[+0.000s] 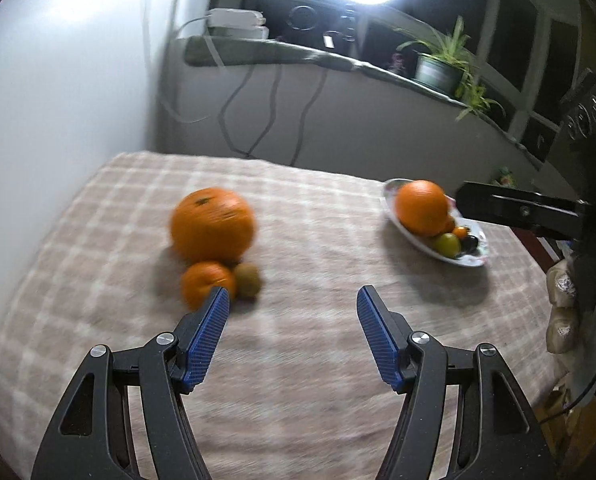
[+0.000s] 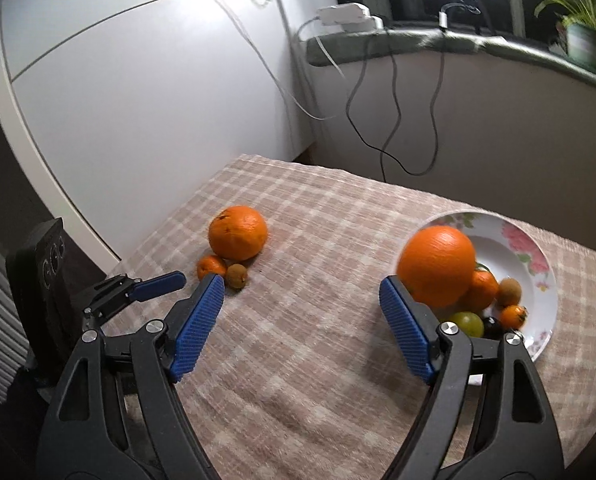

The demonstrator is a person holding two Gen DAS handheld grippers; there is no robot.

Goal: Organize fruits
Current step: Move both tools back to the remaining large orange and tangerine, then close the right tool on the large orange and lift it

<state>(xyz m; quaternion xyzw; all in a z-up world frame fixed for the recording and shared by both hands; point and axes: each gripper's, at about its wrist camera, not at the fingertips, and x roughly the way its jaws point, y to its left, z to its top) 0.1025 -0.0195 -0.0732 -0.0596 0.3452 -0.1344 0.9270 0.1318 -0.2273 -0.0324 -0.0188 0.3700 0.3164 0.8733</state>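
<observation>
Fruits split into two lots on the checked bench (image 1: 306,240). In the left wrist view, a big orange (image 1: 213,224), a small orange (image 1: 206,286) and a kiwi (image 1: 248,280) sit bunched and touching at centre left, while the plate (image 1: 394,196) at right centre already carries a large orange (image 1: 421,207) and smaller pieces. The left hand-held gripper (image 1: 293,300) is spread wide and empty at lower centre, its left pad overlapping the small orange in the frame; whether it touches is unclear, and blur softens the whole cluster. The likely step is picking one loose fruit: better to centre the jaws squarely on a single piece, probably the small orange or kiwi, so the neighbours are not nudged and rolled. In the right wrist view, the right hand-held gripper (image 2: 302,288) is also wide and empty at lower centre, the plate (image 2: 538,240) at right, the loose trio (image 2: 234,248) at centre left. Its right finger hides part of the plate's near rim; a dark fruit there is hard to identify.
</observation>
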